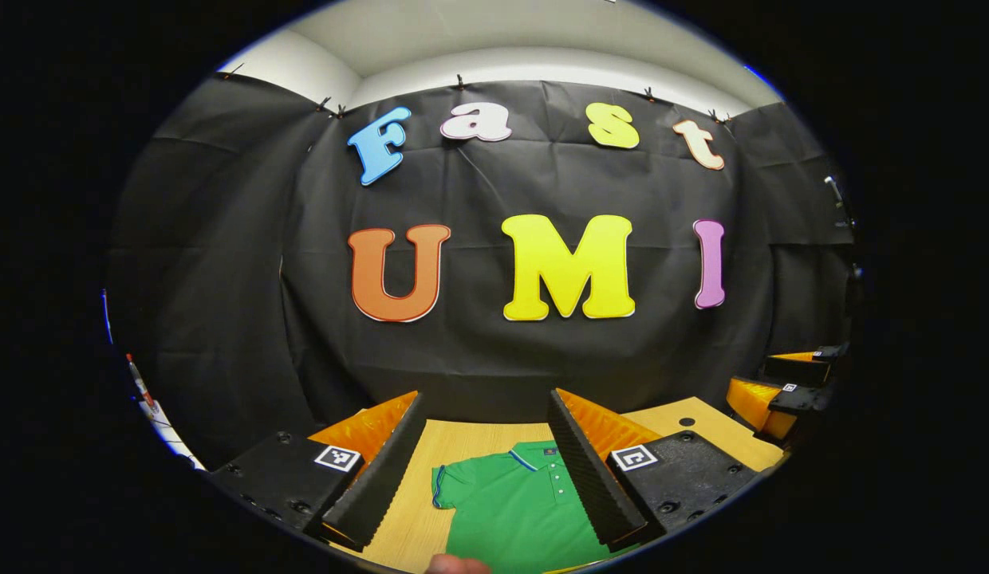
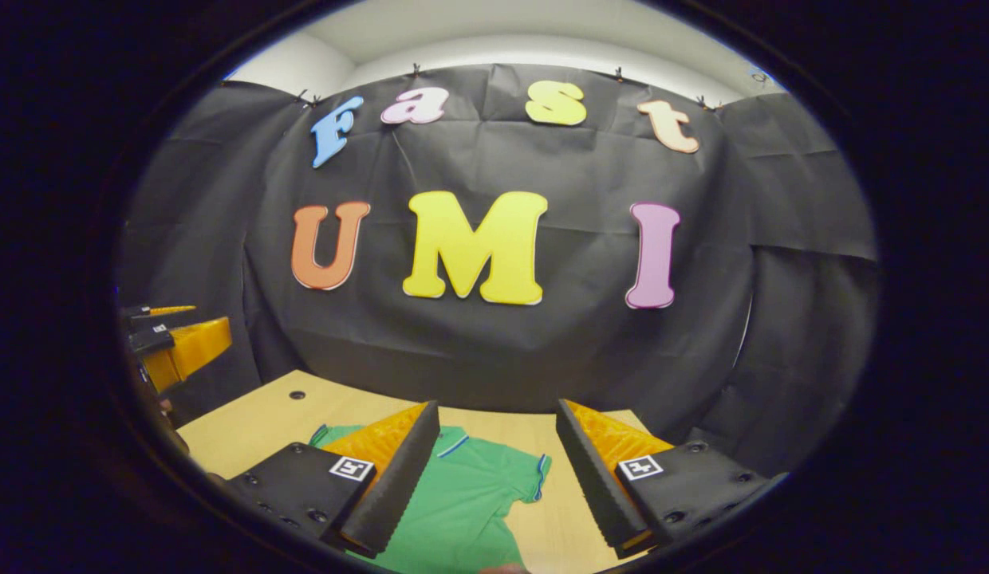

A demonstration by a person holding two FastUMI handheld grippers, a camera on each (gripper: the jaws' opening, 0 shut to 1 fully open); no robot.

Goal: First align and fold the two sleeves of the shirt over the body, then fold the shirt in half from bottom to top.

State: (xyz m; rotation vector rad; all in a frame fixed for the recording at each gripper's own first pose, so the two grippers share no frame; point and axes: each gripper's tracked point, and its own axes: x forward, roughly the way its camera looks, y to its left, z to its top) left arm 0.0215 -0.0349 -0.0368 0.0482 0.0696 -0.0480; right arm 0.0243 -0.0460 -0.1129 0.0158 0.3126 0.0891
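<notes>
Both sleeves are lying unfolded on the green shirt [image 1: 514, 502] spread flat on the bench [image 1: 462, 442], so each wide-open, empty hand-held gripper, left [image 1: 485, 454] and right [image 2: 494, 462], is needing to descend and pinch a sleeve edge squarely, the shirt sitting below at six o'clock.

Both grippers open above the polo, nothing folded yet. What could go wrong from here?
1. Both sleeves of the green shirt lie spread flat on the table; the open left gripper may pinch the body layer too.
2. The right gripper hovers apart; uneven sleeve folds could skew the bottom-to-top fold.
</notes>
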